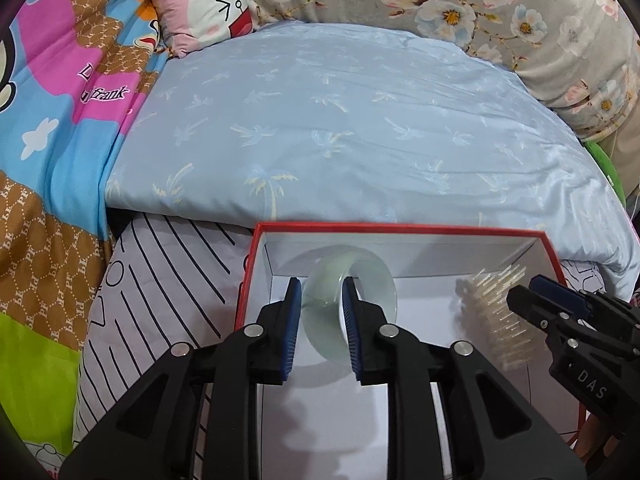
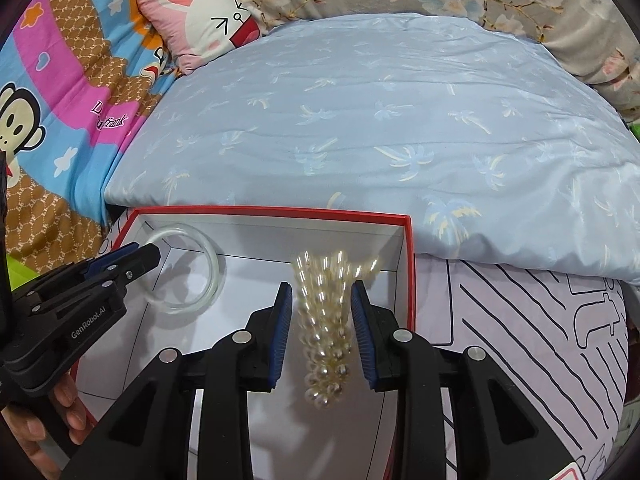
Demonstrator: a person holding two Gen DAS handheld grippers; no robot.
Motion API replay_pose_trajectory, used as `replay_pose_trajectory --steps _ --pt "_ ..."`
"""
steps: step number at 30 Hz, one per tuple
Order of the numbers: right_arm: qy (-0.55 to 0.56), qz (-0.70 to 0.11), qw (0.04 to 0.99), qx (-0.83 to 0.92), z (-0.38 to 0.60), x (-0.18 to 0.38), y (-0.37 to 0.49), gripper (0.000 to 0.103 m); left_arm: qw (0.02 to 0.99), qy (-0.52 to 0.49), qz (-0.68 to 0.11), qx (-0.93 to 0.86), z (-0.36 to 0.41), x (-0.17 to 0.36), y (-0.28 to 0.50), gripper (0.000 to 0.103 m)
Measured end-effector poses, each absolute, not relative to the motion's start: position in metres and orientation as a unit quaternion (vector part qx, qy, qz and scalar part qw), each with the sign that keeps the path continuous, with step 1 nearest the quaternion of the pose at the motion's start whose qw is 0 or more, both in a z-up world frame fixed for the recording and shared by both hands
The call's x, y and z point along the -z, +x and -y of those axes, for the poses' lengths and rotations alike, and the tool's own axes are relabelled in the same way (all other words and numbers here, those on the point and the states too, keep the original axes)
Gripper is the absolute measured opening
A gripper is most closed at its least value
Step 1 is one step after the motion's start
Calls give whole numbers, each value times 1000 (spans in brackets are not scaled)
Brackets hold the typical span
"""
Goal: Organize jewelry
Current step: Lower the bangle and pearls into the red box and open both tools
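Observation:
A red-rimmed white box (image 1: 400, 230) (image 2: 272, 212) lies on the bed. A pale green jade bangle (image 1: 372, 280) (image 2: 212, 264) is inside its left part. My left gripper (image 1: 320, 320) (image 2: 138, 256) has one finger through the bangle; the jaws stand apart, and whether they grip its rim I cannot tell. A pearl bead string (image 2: 326, 320) (image 1: 496, 304), blurred by motion, hangs loose between the open jaws of my right gripper (image 2: 320, 328) (image 1: 524, 292) over the box's right part.
A light blue pillow (image 1: 340, 120) lies behind the box. A striped white sheet (image 2: 520, 320) is under and beside it. A colourful cartoon blanket (image 1: 52, 140) lies at left, a bunny cushion (image 1: 200, 0) and floral bedding (image 1: 500, 0) behind.

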State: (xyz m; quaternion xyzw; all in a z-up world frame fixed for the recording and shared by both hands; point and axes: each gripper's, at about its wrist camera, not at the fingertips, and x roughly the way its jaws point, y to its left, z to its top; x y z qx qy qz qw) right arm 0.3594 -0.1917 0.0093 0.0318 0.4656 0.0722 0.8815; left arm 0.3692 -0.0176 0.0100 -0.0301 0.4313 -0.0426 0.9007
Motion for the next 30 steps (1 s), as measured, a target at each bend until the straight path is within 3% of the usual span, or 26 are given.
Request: replay_pose_trajectory --steps 12,16,30 --pt "23 -443 894 -65 196 -23 343 38 908 -30 -417 32 9 -20 361 22" --pt "23 -431 900 -64 199 -34 327 38 914 -31 -404 29 3 -33 347 33" --pt "10 -391 918 -63 204 -75 217 38 924 -36 -379 43 -15 -71 248 34"
